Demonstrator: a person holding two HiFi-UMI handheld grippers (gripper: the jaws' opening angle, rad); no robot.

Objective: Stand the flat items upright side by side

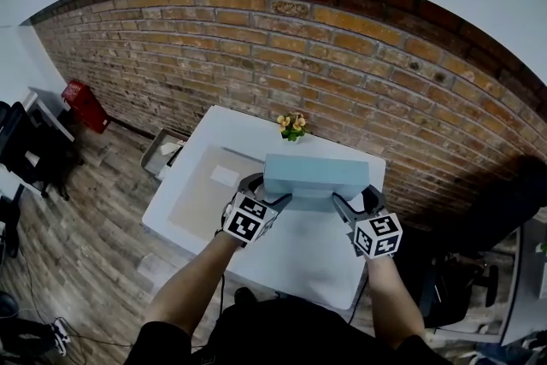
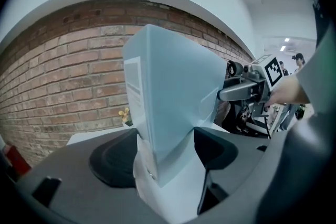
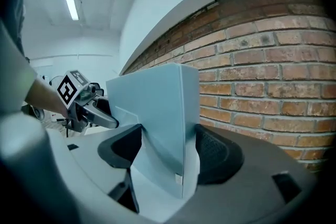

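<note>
The white table (image 1: 316,261) carries a tan flat panel (image 1: 201,201) that lies flat at its left, not yet stood up. The pale blue box (image 1: 314,175) hangs edge-up over the table's middle. The left gripper (image 1: 269,190) and right gripper (image 1: 355,199) each have their fingers clenched on one end of it, so it seems yet to be set down upright.

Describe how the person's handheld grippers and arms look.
The left tongs and right tongs have grey bodies with black rounded pads. Each carries a white cube printed with black square markers. The person wears a dark top with short sleeves.
</note>
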